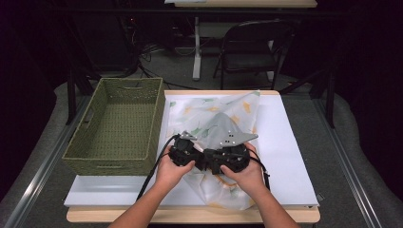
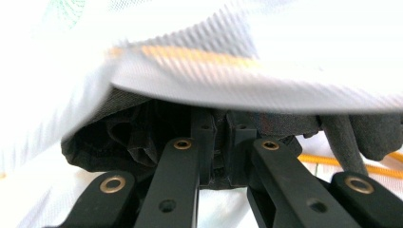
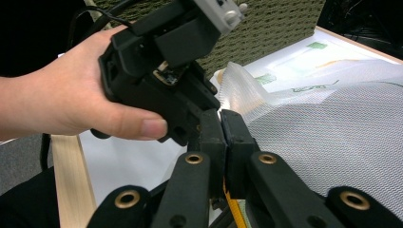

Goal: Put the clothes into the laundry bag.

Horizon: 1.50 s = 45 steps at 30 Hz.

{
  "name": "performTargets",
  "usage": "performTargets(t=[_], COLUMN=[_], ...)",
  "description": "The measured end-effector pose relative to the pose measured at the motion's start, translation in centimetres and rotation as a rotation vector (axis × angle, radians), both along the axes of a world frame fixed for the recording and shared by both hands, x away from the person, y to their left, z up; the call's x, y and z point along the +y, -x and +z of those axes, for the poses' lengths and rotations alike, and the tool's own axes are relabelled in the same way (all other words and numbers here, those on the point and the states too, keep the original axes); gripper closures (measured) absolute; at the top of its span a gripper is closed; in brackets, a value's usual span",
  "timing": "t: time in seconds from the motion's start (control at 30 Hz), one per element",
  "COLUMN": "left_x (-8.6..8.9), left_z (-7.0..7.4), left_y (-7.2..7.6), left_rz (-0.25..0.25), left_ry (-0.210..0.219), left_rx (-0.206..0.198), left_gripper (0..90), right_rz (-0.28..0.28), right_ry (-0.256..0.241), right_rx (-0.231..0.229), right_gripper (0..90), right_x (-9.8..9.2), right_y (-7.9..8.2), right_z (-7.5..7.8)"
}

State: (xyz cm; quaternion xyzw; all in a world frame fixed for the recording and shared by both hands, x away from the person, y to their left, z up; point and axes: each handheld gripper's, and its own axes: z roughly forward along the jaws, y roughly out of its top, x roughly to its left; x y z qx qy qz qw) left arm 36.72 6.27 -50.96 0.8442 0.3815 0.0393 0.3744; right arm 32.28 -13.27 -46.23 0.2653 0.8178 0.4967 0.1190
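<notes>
A white mesh bag [image 1: 237,114] with a leaf and flower print lies on the white-covered table [image 1: 285,156]. A dark cloth [image 1: 218,126] shows grey through it. Both hand-held grippers meet at its near middle. My left gripper [image 1: 202,154] reaches under a lifted mesh flap [image 2: 237,57]; its jaws [image 2: 216,137] are pressed together on the dark cloth [image 2: 123,133]. My right gripper [image 3: 222,128] is shut on the bag's edge [image 3: 332,133], an orange trim [image 3: 233,204] running down between its jaws. The left gripper [image 3: 211,102] sits tip to tip with it.
A green woven basket [image 1: 78,142] stands on the table's left side, close beside the bag. A folding chair [image 1: 252,42] and a desk leg [image 1: 196,52] stand on the floor beyond the far edge. Bare white cover lies to the right of the bag.
</notes>
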Motion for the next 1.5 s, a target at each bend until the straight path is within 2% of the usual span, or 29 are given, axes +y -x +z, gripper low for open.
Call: performTargets(t=[0.03, 0.17, 0.2, 0.4, 0.5, 0.6, 0.7, 0.73, 0.83, 1.0, 1.1, 1.13, 1.23, 1.5], left_x=[-0.6, -1.0, -1.1, -1.2, -0.7, 0.4, 1.6, 2.0, 2.9, 3.5, 3.6, 3.6, 3.5, 3.4], left_z=[0.1, 0.2, 0.2, 0.0, 0.2, 0.5, 0.8, 0.8, 0.9, 0.2, -0.6, -0.8, -1.4, -2.0], left_y=[-0.9, -1.3, -1.4, -1.8, -1.5, -1.0, -0.4, -0.1, 0.5, 1.0, 1.1, 1.1, 1.4, 2.1], left_rz=[0.012, 0.015, 0.025, 0.027, 0.025, 0.026, 0.038, 0.039, 0.046, 0.051, 0.057, 0.058, 0.062, 0.042], left_ry=[-0.001, -0.01, -0.001, -0.004, -0.013, 0.003, 0.017, 0.012, 0.014, -0.024, -0.021, -0.037, -0.03, -0.045], left_rx=[-0.001, -0.01, -0.013, -0.006, -0.008, 0.003, 0.008, -0.003, 0.001, 0.001, 0.026, 0.023, 0.049, 0.054], left_gripper=[84.9, 84.9, 84.9, 83.9, 76.2, 66.9, 63.1, 62.7, 62.6, 62.9, 62.1, 61.5, 59.4, 56.7], right_rz=[0.0, 0.0, 0.0, -0.007, -0.008, -0.014, -0.017, -0.018, -0.02, -0.024, -0.023, -0.023, -0.022, -0.024], right_ry=[0.0, -0.014, -0.016, -0.021, -0.018, -0.016, -0.015, -0.016, -0.015, -0.014, -0.016, -0.016, -0.015, -0.014], right_rx=[0.0, -0.001, -0.002, -0.002, -0.006, -0.003, -0.003, -0.004, -0.006, -0.008, -0.007, -0.007, -0.007, -0.006], right_gripper=[88.8, 88.8, 88.9, 88.8, 88.8, 88.8, 88.8, 88.8, 88.8, 88.8, 88.8, 88.8, 88.8, 88.8], right_x=[0.0, -0.3, -0.3, -0.5, -0.6, -0.8, -0.8, -0.8, -0.8, -0.8, -0.8, -0.9, -0.9, -0.9], right_y=[0.0, 0.1, 0.1, 0.1, 0.0, -0.1, -0.1, -0.1, -0.1, -0.1, -0.1, -0.1, -0.1, -0.1], right_z=[0.0, 0.2, 0.3, 0.4, 0.4, 0.3, 0.3, 0.3, 0.4, 0.4, 0.4, 0.4, 0.4, 0.3])
